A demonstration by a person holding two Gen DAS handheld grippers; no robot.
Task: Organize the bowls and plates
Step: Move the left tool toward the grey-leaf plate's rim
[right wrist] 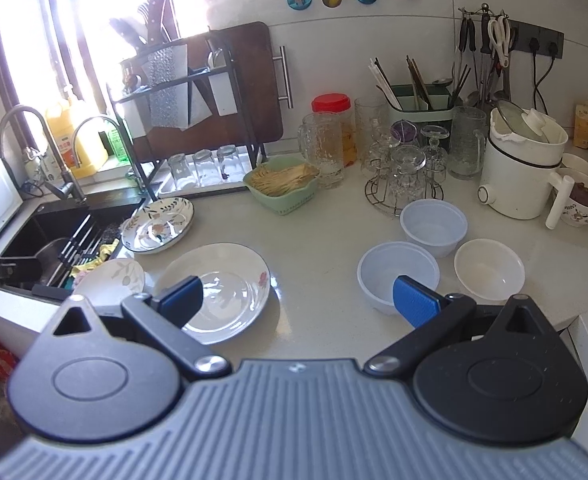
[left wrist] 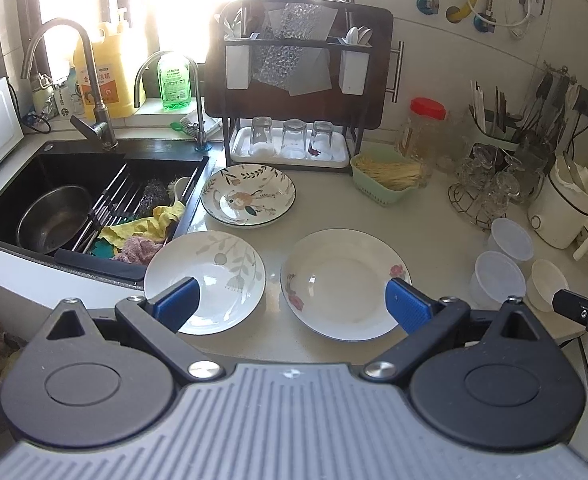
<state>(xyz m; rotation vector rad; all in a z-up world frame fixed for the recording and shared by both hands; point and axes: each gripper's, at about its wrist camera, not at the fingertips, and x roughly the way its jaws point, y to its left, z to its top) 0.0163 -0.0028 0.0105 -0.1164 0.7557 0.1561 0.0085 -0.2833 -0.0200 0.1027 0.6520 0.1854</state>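
Three plates lie on the counter: a flower-patterned one point(left wrist: 248, 194) by the sink, a leaf-patterned one point(left wrist: 210, 276) at the front left, and a rose-patterned one point(left wrist: 343, 282) at the front middle. Two clear plastic bowls point(right wrist: 433, 226) point(right wrist: 393, 272) and a white bowl point(right wrist: 489, 268) stand to the right. My left gripper point(left wrist: 292, 304) is open and empty above the front two plates. My right gripper point(right wrist: 297, 298) is open and empty between the rose plate point(right wrist: 222, 290) and the nearer plastic bowl.
A black sink point(left wrist: 74, 204) holds a steel bowl, rack and cloths. A dish rack point(left wrist: 290, 136) with upturned glasses stands at the back. A green basket point(left wrist: 385, 178), a glass holder point(right wrist: 401, 176), a white cooker point(right wrist: 521, 168) and a filled bowl point(right wrist: 583, 200) stand on the right.
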